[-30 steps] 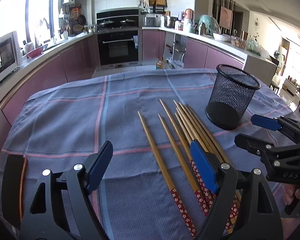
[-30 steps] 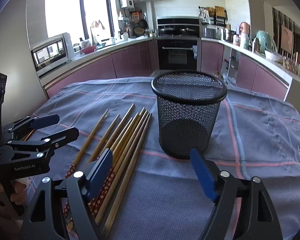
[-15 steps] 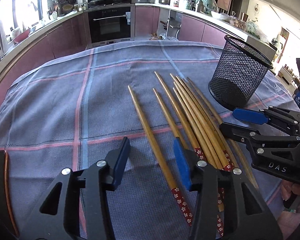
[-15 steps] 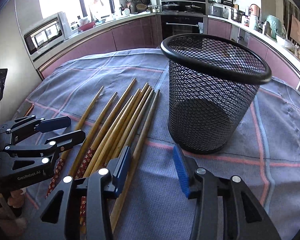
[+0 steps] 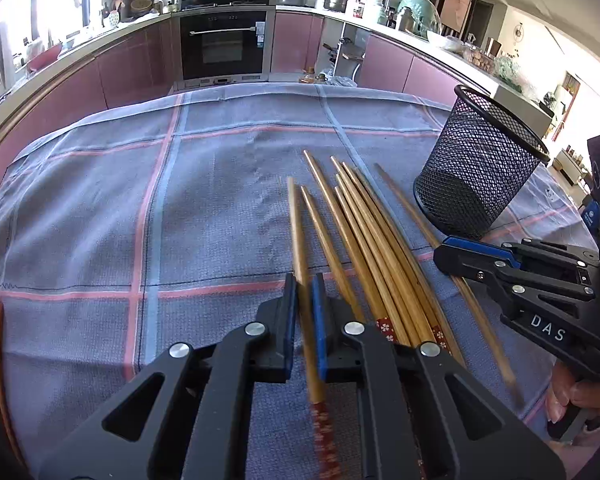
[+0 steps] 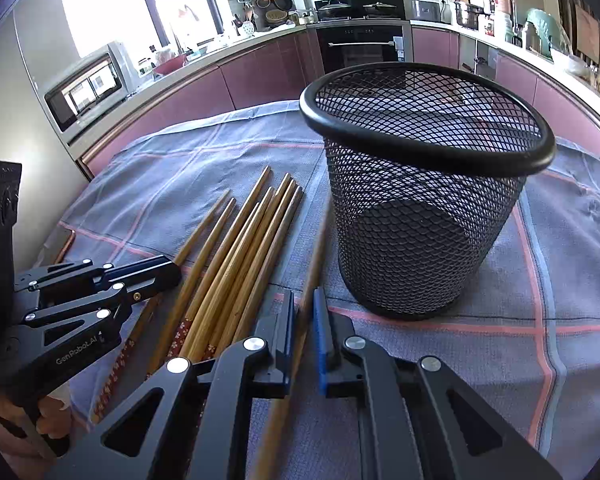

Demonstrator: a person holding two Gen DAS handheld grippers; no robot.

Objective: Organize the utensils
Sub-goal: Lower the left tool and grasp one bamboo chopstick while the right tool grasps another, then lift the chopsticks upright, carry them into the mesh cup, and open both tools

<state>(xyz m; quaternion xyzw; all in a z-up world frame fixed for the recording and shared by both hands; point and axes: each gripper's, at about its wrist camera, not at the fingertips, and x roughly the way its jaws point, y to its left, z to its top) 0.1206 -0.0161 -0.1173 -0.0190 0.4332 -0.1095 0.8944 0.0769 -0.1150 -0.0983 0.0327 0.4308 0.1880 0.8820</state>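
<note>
A blue checked cloth [image 5: 204,216] covers a kitchen table. On it lie wooden chopsticks [image 5: 364,240] in a loose row, thin tips pointing far, red flowered handle ends near. To their right stands an upright black mesh cup [image 6: 420,200]; nothing shows inside it.

The left gripper [image 5: 304,320] has its blue pads closed on the leftmost chopstick [image 5: 298,236], gripping it toward the handle end. The right gripper [image 6: 303,332] is closed on the rightmost chopstick [image 6: 318,252], the one nearest the cup. Both held sticks look blurred, and whether they are lifted off the cloth cannot be told.

The chopsticks appear light, stiff and smooth, so a held one may slip or pivot between the pads. A hold near the thicker patterned end probably gives the surest grip and leaves the tip free to enter the cup.

The left wrist view shows the row's full spread, with the cup off to the far right. The right wrist view looks down into the cup's mouth and base, and shows the left gripper from the side, its jaws drawn together.
</note>
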